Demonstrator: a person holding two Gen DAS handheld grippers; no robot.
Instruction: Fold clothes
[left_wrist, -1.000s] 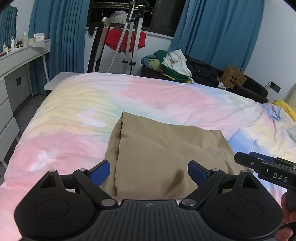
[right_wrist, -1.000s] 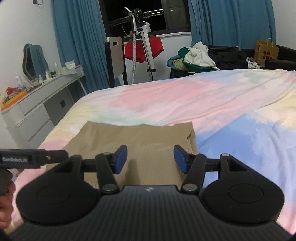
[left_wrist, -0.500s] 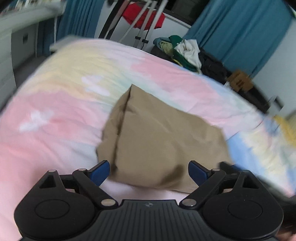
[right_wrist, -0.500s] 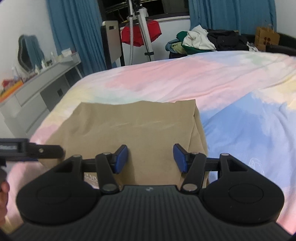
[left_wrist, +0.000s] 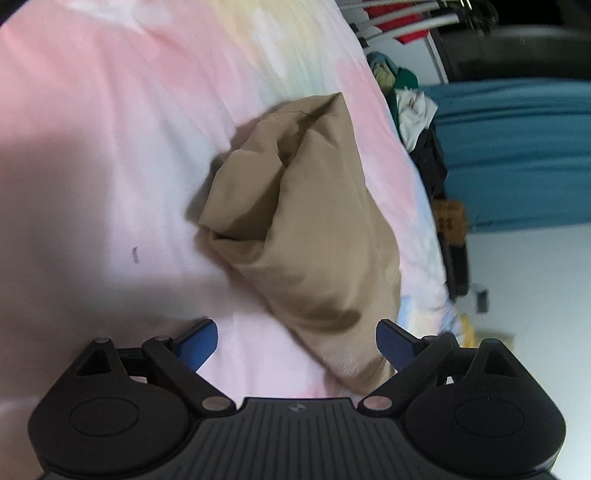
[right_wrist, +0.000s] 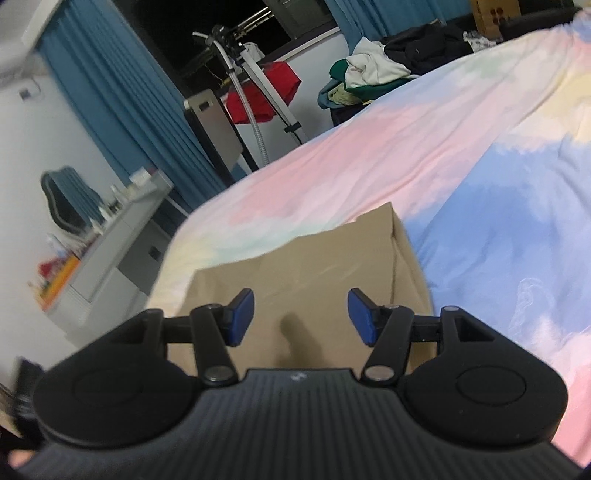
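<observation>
A folded tan garment (left_wrist: 306, 229) lies on the pastel bedspread (left_wrist: 110, 129). In the left wrist view the picture is rolled onto its side, and my left gripper (left_wrist: 295, 345) stands open just short of the garment's near corner, its right pad beside that corner. The garment's left edge is puffed up in a loose fold. In the right wrist view the same tan garment (right_wrist: 303, 273) lies flat under my right gripper (right_wrist: 301, 317), whose blue pads stand apart above the cloth with nothing gripped between them.
A pile of clothes (right_wrist: 373, 74) and a clothes rack with a red garment (right_wrist: 266, 92) stand beyond the bed's far edge. A grey dresser (right_wrist: 110, 266) lines the left wall. Blue curtains (right_wrist: 122, 107) hang behind. A paper bag (right_wrist: 495, 14) sits far right.
My left gripper has rolled strongly sideways and dropped toward the bed near the garment's corner. The right gripper has tilted and edged closer over the garment. The garment's left edge now looks bunched.
</observation>
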